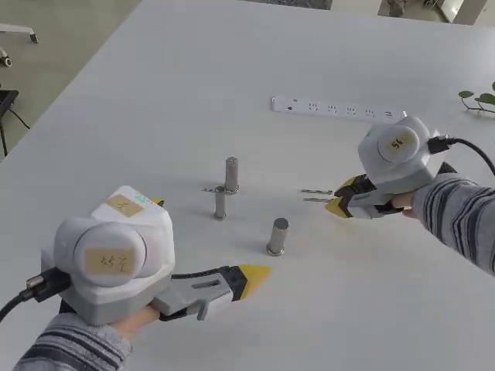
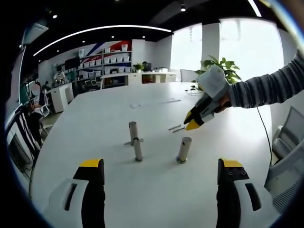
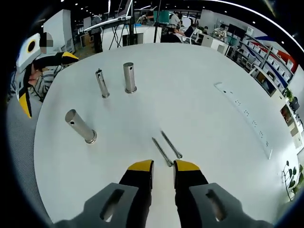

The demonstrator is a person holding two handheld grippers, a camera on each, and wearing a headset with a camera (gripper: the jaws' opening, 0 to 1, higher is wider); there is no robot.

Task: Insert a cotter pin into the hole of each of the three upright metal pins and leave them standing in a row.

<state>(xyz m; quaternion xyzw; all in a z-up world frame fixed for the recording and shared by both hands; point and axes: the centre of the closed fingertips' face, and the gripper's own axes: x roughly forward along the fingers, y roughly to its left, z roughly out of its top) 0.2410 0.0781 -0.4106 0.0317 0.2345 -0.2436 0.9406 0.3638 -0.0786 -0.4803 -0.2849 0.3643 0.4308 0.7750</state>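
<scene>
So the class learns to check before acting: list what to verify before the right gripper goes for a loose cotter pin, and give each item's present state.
1. All three metal pins upright: thick pin, slim pin, rear pin: ok.
2. Loose cotter pins within reach: two lie on the table just ahead of the right gripper: ok.
3. Right gripper free: its fingers are slightly apart with nothing between them: ok.
4. Left gripper free to steady a pin: open and empty: ok.
5. Thick pin's hole unobstructed: it shows bare in the right gripper view: ok.
6. Rear pin's hole facing the approach: cannot tell.
</scene>
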